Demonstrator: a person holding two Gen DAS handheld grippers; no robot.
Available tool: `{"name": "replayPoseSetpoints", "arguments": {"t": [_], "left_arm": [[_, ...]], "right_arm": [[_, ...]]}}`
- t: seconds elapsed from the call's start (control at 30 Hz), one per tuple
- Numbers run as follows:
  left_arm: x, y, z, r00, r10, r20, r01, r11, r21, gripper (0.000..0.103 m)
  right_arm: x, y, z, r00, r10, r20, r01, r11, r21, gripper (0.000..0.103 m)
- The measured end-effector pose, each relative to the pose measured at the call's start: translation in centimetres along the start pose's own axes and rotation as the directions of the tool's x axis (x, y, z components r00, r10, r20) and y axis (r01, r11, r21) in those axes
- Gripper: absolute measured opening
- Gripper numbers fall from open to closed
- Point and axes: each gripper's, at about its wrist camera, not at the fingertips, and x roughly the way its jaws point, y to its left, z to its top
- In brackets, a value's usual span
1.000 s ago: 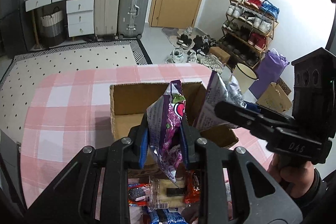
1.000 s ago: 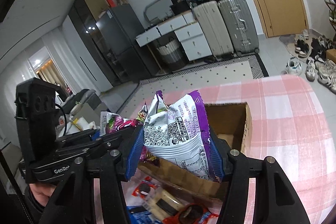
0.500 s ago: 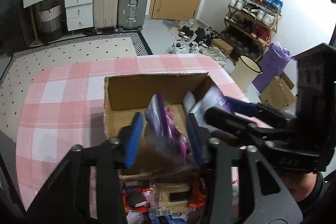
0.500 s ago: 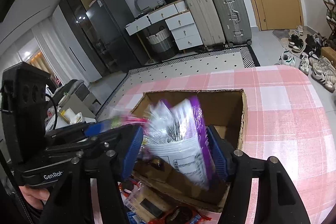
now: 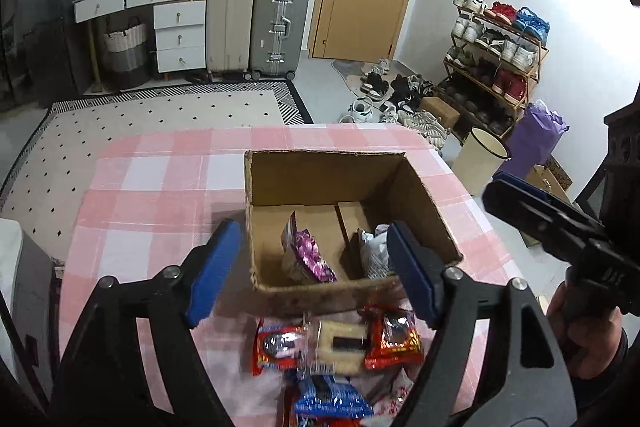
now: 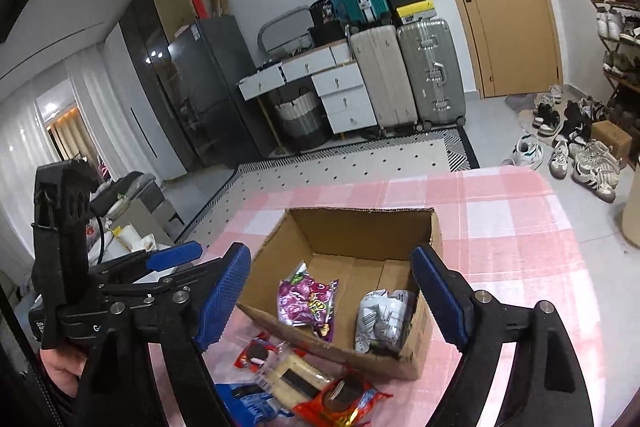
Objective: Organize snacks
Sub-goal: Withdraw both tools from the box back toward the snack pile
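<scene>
2 wrist views, close above cardboard box (shared), facing door

One cardboard box sits on the checked table, with two snack bags inside: one purple bag to the left, one white bag to the right. Near the box lie two red packets, one pale wafer pack and one blue packet.

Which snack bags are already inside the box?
Two: the purple bag and the white bag lie in the cardboard box. The others sit outside on the tablecloth.
</scene>
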Motion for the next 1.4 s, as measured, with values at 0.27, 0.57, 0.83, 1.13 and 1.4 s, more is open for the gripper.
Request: {"name": "replayPoseSetpoints", "arguments": {"t": [0.27,0.57,0.83,1.13,1.4], "left_arm": [[-6.0,-1.2,-2.6,1.000,0.004,0.022,-0.005,1.000,0.024,0.083],[-11.3,-2.5,-6.2,0.998,0.024,0.058,-0.025,0.999,0.031,0.092],[-15.1,-2.7,-8.6,0.996,0.016,0.091,-0.017,1.000,0.007,0.101],[-18.3,-2.9,-11.8,0.995,-0.008,0.096,0.007,1.000,0.011,0.102],[-19.2,-2.8,-14.7,0.998,-0.024,0.062,0.025,1.000,-0.008,0.102]], "right_arm": [[-5.6,2.4,-1.6,0.998,-0.014,0.053,0.015,1.000,-0.023,0.096],[-9.0,4.7,-4.4,0.997,-0.031,0.074,0.033,0.999,-0.033,0.102],[-12.7,7.1,-6.7,0.995,-0.032,0.093,0.038,0.997,-0.060,0.102],[-16.2,8.7,-8.8,0.994,-0.033,0.107,0.043,0.995,-0.090,0.102],[-17.5,9.1,-10.3,0.995,-0.031,0.099,0.040,0.995,-0.094,0.102]]}}
